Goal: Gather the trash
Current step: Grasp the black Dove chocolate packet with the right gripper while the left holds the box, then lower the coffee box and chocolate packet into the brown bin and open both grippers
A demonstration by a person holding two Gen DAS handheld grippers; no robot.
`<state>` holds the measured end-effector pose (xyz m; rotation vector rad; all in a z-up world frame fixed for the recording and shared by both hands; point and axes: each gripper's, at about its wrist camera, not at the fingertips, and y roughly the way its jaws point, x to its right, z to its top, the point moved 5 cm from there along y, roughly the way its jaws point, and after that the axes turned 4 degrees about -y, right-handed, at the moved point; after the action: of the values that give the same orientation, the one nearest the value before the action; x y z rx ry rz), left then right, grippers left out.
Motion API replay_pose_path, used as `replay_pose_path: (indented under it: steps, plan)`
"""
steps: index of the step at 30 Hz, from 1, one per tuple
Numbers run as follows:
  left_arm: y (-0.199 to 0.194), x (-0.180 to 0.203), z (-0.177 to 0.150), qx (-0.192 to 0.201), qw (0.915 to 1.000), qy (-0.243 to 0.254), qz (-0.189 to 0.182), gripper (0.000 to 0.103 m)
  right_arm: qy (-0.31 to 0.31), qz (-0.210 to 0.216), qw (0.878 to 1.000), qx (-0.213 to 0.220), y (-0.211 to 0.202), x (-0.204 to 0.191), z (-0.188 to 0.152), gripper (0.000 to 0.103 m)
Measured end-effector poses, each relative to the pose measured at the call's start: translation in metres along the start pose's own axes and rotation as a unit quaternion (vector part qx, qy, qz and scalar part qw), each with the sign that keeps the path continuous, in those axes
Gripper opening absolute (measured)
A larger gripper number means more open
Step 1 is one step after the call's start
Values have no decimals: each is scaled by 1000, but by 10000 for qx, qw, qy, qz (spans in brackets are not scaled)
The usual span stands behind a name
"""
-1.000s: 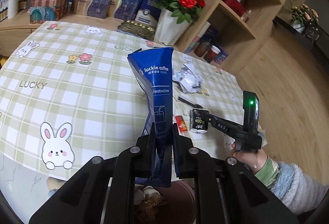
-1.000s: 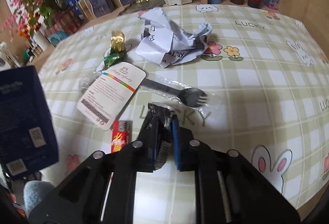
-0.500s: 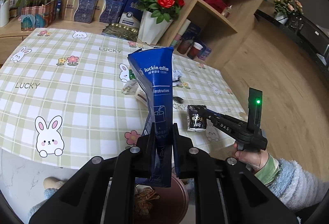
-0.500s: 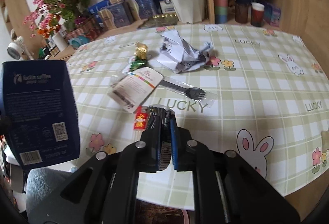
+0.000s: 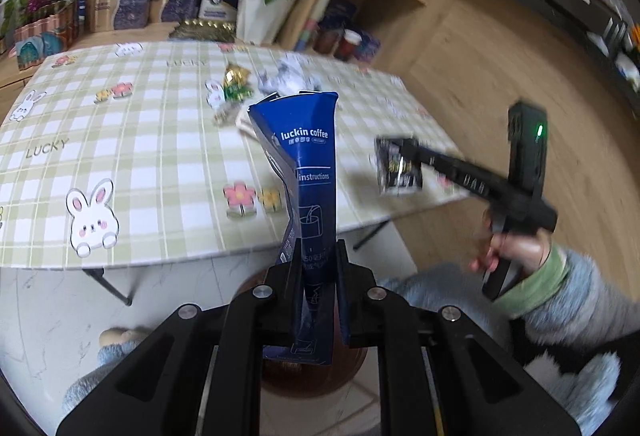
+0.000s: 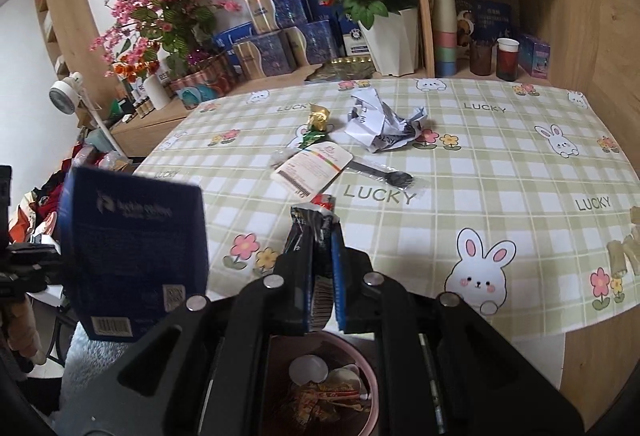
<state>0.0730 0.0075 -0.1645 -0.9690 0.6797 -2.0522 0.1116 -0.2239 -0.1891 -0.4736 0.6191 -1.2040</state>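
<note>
We see the table (image 6: pixel 500 164) under its green checked cloth with rabbits, flowers and the word LUCKY. Off its near edge, on the floor, stands the brown trash bin (image 6: pixel 370 388) with wrappers and a white lid inside.

Our left gripper (image 5: pixel 318 260) is clenched on the lower part of a blue Luckin Coffee box (image 5: pixel 310 164), which stands upright between the fingers, held in the air in front of the table edge and above the bin.

Our right gripper (image 6: pixel 322 252) is clenched on a small black sachet (image 6: pixel 310 236), its barcode end showing between the fingers, held over the bin's rim.

On the cloth lie a crumpled white paper (image 6: pixel 380 124), a white card with a rainbow stripe (image 6: pixel 316 166), a black plastic spork in clear wrap (image 6: pixel 384 176), a gold-and-green candy wrapper (image 6: pixel 316 122) and a small red wrapper (image 6: pixel 324 201).
</note>
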Motion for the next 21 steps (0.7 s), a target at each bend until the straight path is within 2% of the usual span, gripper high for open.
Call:
replay_pose_path:
  steps: [8, 15, 21]
  plan:
    - [41, 13, -60, -996, 9938, 498, -13, 14, 25, 41, 10000, 1, -8, -4, -14, 12]
    - [77, 13, -78, -1593, 9846, 723, 80, 14, 159, 65, 9998, -67, -4, 3, -22, 12]
    - [124, 2, -99, -2227, 9722, 703, 181, 14, 259, 50, 9996, -128, 0, 10, -29, 12]
